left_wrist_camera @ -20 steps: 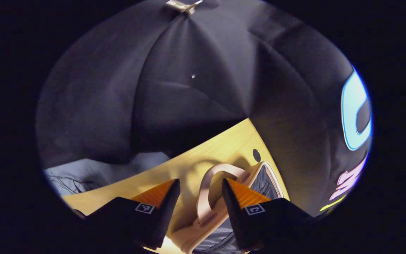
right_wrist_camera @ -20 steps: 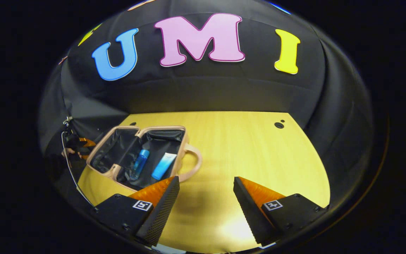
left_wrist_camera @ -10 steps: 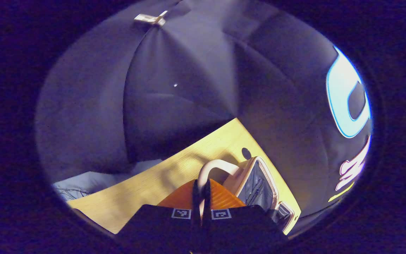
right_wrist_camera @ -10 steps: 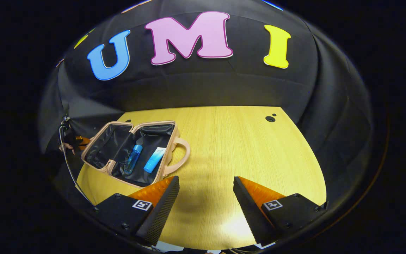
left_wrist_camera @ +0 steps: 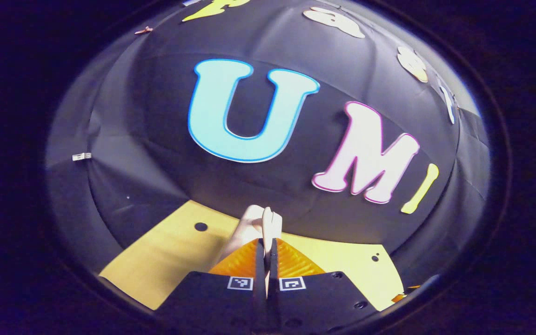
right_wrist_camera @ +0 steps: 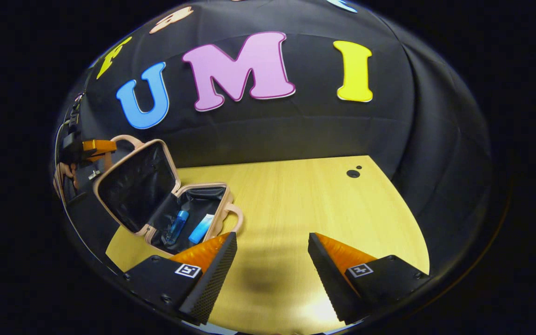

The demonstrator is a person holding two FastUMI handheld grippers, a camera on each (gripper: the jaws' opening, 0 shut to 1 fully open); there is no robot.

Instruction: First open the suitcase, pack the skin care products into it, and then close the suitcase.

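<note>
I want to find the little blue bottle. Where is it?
In the right gripper view, low on the left, the blue bottle lies inside the open suitcase, beside the blue tube.

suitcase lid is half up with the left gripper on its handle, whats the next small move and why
Probably keep swinging the lid over and down toward the base. The left gripper is shut on the lid handle, the lid stands roughly upright, and the blue bottle and blue tube already lie inside. The right gripper hangs open over the table.
</note>
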